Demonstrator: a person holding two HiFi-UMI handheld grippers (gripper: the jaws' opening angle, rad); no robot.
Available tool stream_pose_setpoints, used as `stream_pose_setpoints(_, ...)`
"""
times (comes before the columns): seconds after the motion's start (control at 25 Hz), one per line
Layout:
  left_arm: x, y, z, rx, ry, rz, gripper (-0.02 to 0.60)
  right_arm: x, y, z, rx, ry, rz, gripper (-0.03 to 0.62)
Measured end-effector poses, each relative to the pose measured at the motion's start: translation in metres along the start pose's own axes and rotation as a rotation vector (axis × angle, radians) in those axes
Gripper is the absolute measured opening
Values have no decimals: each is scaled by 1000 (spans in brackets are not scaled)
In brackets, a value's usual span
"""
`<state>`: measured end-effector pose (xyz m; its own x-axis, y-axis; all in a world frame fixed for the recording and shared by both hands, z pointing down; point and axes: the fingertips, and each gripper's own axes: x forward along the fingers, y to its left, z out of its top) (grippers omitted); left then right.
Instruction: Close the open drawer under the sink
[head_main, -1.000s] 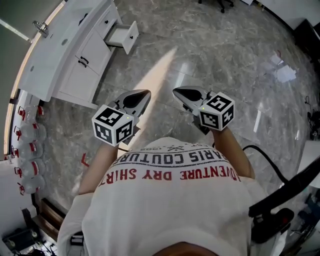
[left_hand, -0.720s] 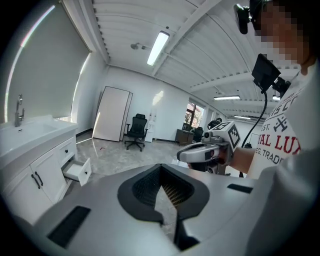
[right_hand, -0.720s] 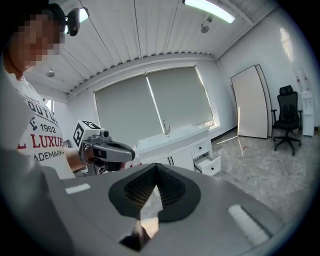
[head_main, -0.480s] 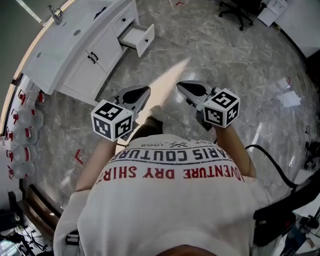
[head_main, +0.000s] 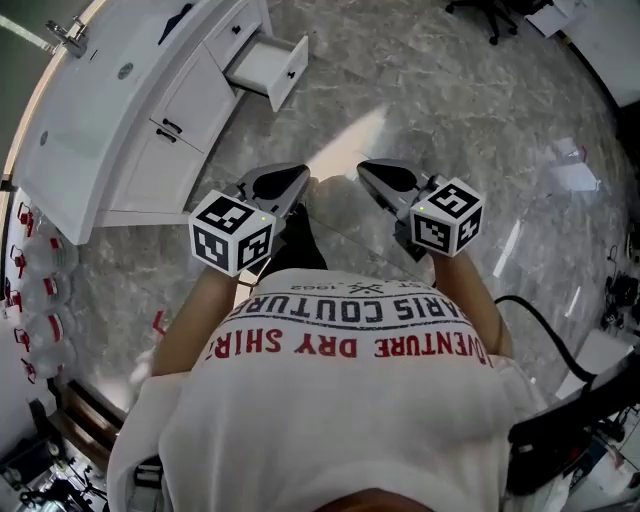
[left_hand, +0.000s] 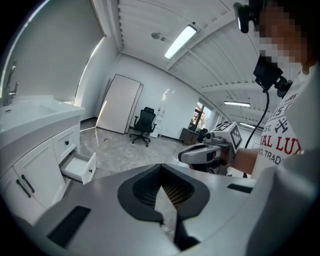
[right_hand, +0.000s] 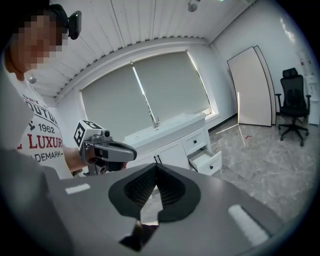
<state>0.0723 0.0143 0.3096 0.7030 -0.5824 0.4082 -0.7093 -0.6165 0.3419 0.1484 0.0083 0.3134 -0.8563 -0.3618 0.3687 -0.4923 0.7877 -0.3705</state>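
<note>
The white sink cabinet (head_main: 150, 130) stands at the upper left of the head view, with one white drawer (head_main: 270, 68) pulled out at its far end. The same drawer shows in the left gripper view (left_hand: 80, 166) and in the right gripper view (right_hand: 207, 161). My left gripper (head_main: 288, 181) and right gripper (head_main: 372, 176) hang side by side over the marble floor, well short of the drawer. The left gripper (left_hand: 161, 167) and the right gripper (right_hand: 156, 167) are both shut, and neither holds anything.
A faucet (right_hand: 154, 120) rises from the sink counter (left_hand: 35, 112). Water bottles (head_main: 40, 290) line the left wall. A black office chair (left_hand: 144, 125) and a white panel (right_hand: 250, 87) stand farther off. A black cable (head_main: 530, 310) trails on the floor at right.
The person has walked on, so the cabinet and drawer have shifted in the head view and a dark trouser leg now shows between the grippers. Both grippers stay shut, side by side.
</note>
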Motion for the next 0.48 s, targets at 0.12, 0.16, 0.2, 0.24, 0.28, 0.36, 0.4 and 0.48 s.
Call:
stream_pose_setpoints(0.12,28,74,7,-22,37,10,2,67,-50,20,31,24,0,2)
stream_pose_setpoints(0.16,36,99,8,-33,53,18,2,90,-65,26,36,38,2,2)
stream_pose_setpoints(0.2,42,125,9,-44,69,27,2,115,-80,33,39,52,4,2)
stream_pose_setpoints(0.24,47,152,10,-55,82,37,2,140,-94,40,42,66,9,2)
stream_pose_setpoints(0.28,51,178,13,-67,90,46,2,165,-106,47,46,80,17,2)
stream_pose_setpoints(0.36,57,226,20,-97,95,58,2,210,-125,61,46,110,45,2)
stream_pose_setpoints(0.4,59,246,24,-111,96,61,2,230,-132,67,39,126,59,2)
stream_pose_setpoints(0.48,66,277,32,-129,98,62,2,263,-147,79,22,147,71,2)
